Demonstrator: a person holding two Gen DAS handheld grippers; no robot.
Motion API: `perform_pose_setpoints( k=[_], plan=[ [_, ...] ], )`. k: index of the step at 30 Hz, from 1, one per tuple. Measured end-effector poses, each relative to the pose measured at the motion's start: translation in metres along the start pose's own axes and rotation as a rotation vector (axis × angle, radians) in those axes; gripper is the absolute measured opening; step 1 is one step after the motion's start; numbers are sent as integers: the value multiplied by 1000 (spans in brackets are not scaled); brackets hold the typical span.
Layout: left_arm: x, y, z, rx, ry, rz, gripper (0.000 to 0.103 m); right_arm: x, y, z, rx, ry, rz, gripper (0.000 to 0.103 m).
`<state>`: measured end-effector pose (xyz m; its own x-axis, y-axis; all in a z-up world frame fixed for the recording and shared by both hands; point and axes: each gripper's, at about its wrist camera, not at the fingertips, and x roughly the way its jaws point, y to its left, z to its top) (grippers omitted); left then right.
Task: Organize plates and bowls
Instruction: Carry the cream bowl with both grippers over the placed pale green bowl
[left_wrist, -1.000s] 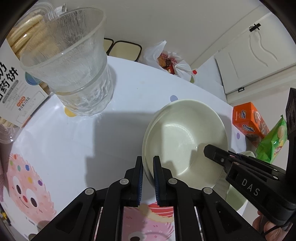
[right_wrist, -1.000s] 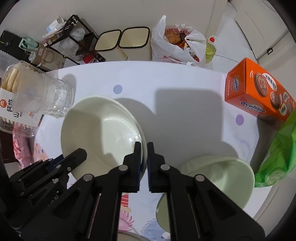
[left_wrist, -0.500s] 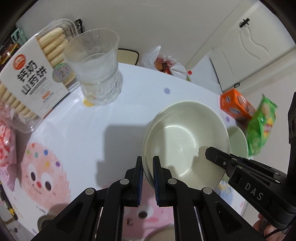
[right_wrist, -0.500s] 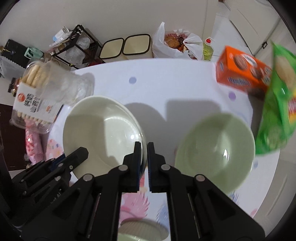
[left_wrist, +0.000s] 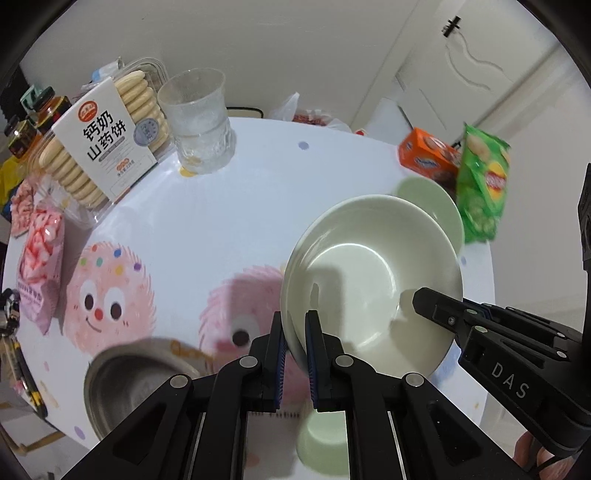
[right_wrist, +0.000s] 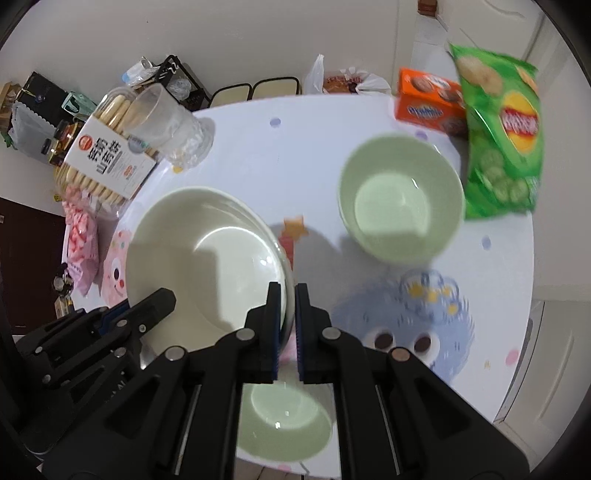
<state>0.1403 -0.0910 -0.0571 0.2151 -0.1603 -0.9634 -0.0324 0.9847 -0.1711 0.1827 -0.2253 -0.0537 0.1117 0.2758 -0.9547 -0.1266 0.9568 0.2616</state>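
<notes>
Above table (left_wrist: 229, 206), L gripper (left_wrist: 294, 325) & R gripper (right_wrist: 290, 299) both clamp cream bowl (left_wrist: 369, 280) rim

left gripper (left_wrist: 294, 325): jaws nearly closed, clamping the near-left rim of the cream bowl stack (left_wrist: 373, 280), one finger inside, one outside | right gripper (right_wrist: 287, 299): jaws pinched on the opposite rim, same way | both point forward and down, facing each other across the stack, raised above the tabletop
</notes>
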Motion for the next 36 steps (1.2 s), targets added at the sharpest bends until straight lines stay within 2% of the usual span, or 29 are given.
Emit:
perform_pose_setpoints(
  k=[11, 17, 28, 36],
  plan=[
    [-13, -20, -58, 78, 10, 7, 10, -22, -9, -61, 23, -15, -2, 9],
    [-9, -20, -81, 89, 44, -1, 10, -21, -12, -87, 22, 5, 1, 10],
    [10, -17, -105, 101, 122, -18, 10, -4, -15, -118, 17, 66, -19, 11],
    [22, -16, -113, 102, 154, -13, 10, 7, -17, -126, 24, 92, -30, 11]
  ],
)
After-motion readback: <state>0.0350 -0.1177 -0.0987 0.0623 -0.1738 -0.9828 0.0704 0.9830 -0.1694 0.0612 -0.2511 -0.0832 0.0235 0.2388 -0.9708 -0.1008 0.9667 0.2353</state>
